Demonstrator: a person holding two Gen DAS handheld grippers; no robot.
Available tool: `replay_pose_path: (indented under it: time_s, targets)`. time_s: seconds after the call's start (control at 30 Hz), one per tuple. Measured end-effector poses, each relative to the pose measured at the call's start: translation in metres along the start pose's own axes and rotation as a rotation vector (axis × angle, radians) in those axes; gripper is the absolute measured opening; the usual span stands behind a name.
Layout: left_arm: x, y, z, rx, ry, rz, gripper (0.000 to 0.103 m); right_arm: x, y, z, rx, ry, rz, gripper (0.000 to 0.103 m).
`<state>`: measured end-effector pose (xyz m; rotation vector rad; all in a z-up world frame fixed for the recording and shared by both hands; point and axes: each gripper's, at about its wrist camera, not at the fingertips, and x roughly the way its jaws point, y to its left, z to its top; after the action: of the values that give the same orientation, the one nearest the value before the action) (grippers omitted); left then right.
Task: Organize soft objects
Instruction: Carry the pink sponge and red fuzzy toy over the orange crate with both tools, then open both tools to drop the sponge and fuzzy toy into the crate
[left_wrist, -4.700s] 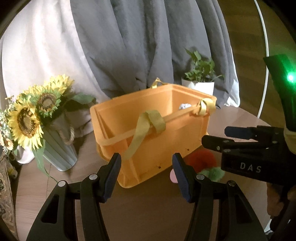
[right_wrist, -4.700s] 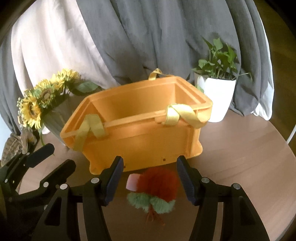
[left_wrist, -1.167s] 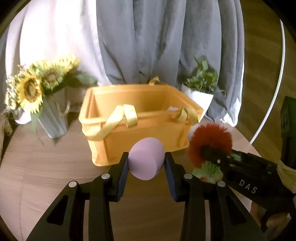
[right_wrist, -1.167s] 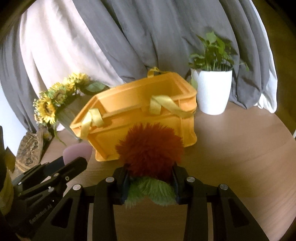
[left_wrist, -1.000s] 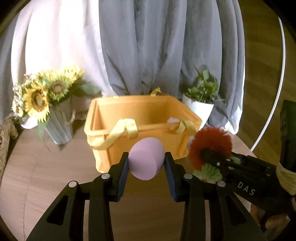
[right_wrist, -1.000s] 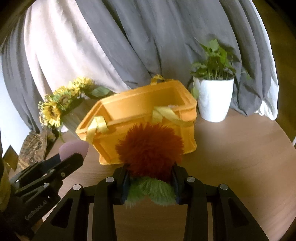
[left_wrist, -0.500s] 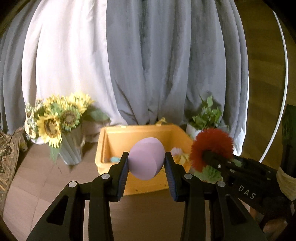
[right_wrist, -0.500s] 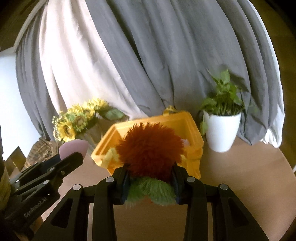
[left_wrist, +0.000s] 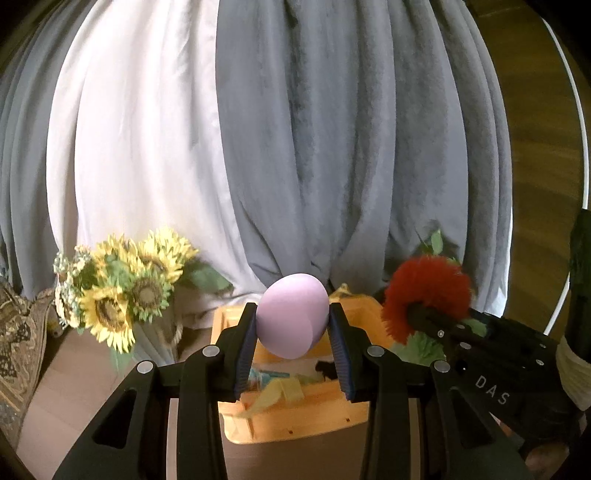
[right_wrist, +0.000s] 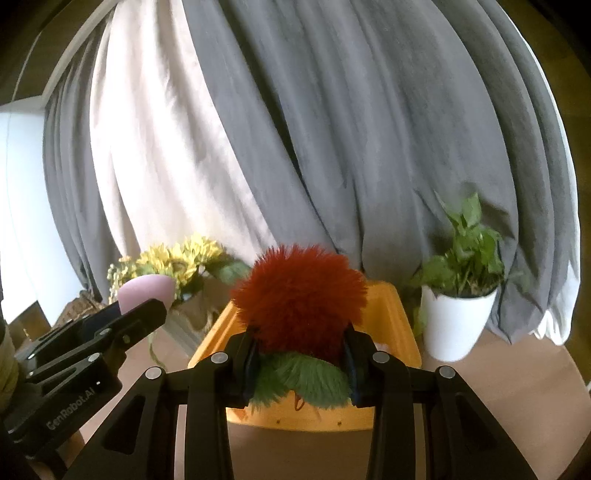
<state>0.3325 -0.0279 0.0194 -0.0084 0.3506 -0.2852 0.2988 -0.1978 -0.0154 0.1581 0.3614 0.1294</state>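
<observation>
The right tool (left_wrist: 417, 314) reads "DAS"; the left tool (right_wrist: 146, 306) reads "GenRobot.AI".

Round wooden table (right_wrist: 509, 398), brown, light grain, curved edge visible to the right of the right gripper.

Standing directly on it:
- Orange plastic crate (left_wrist: 295, 421), open-topped, with yellow fabric strap handles (left_wrist: 280, 393); set just ahead of and below both grippers.
- White ribbed pot with a leafy green plant (right_wrist: 456, 317); ahead and to the right of the right gripper, just beside the crate's right end.
- Pale vase of sunflowers (left_wrist: 129, 295); ahead and to the left of the left gripper, near the crate's left end, contact not discernible.
</observation>
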Motion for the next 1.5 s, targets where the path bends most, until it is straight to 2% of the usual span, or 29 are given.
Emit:
replay_pose_path:
  time_s: [0.27,0.63,1.03,1.5]
  targets:
    - [0.027,0.008,0.014,0.005,-0.015,0.019,0.037,0.024,0.000,0.018,-0.011,-0.025,0.004,0.038]
    - [0.081,0.023,0.019,-0.010,0.023,0.024,0.037,0.074,-0.005,0.030,-0.027,0.011,0.014,0.038]
    - [0.156,0.034,-0.007,-0.027,0.177,0.018,0.037,0.150,-0.020,0.009,0.014,0.170,0.001,0.038]
    - [0.206,0.036,-0.037,-0.041,0.343,-0.033,0.038,0.196,-0.026,-0.015,0.001,0.358,-0.057,0.038]
